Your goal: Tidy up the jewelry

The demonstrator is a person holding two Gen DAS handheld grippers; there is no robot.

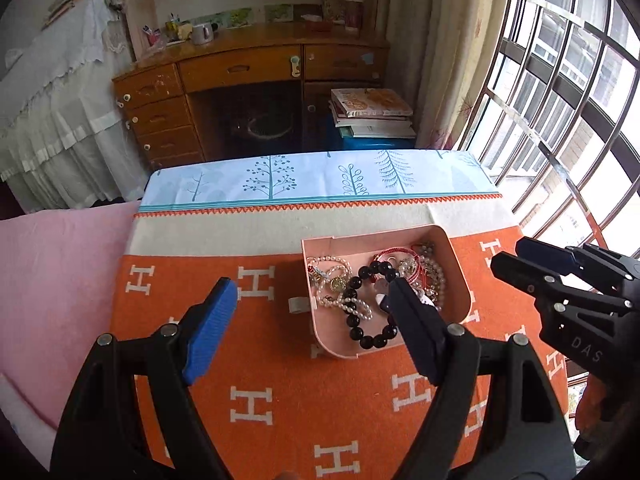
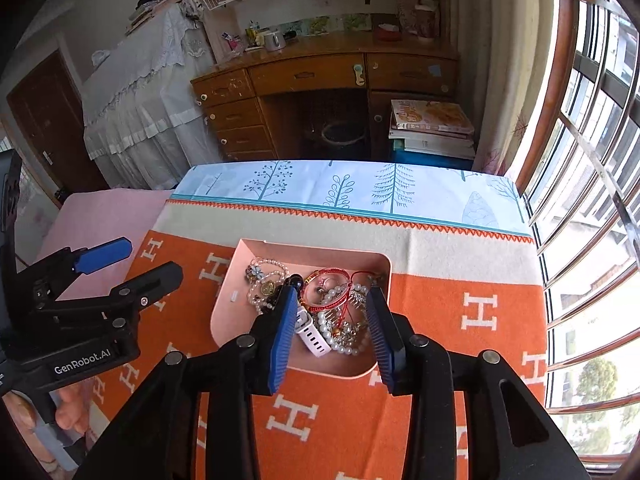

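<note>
Nearest the lens in the left wrist view, the left gripper (image 1: pixel 308 308) has its two blue-padded fingers spread wide with nothing between them but orange cloth and the tray's left wall; it holds nothing. In the right wrist view the right gripper (image 2: pixel 334 320) fills the lower centre of the frame, its fingers parted about halfway and also empty, hanging above the jewelry rather than touching it. Both tools tilt downward at the same spot, probably so either can reach in.

Just beyond the fingertips, at the frame's centre, sits the pink tray (image 2: pixel 224 312), an open, rounded-corner box resting flat on the orange blanket (image 2: pixel 460 360) with white H letters. All the jewelry is heaped inside it: a dark bead bracelet (image 1: pixel 360 320), pearl strands (image 2: pixel 344 340), a red cord bracelet (image 2: pixel 324 292) and a white perforated watch strap (image 2: pixel 314 338). The pieces overlap, so lifting one may drag its neighbours. No jewelry can be made out on the blanket outside the tray.

Farther off, in the upper frame, a wooden desk (image 2: pixel 320 76) stands against the wall, with stacked books (image 2: pixel 432 128) to its right by the window.
</note>
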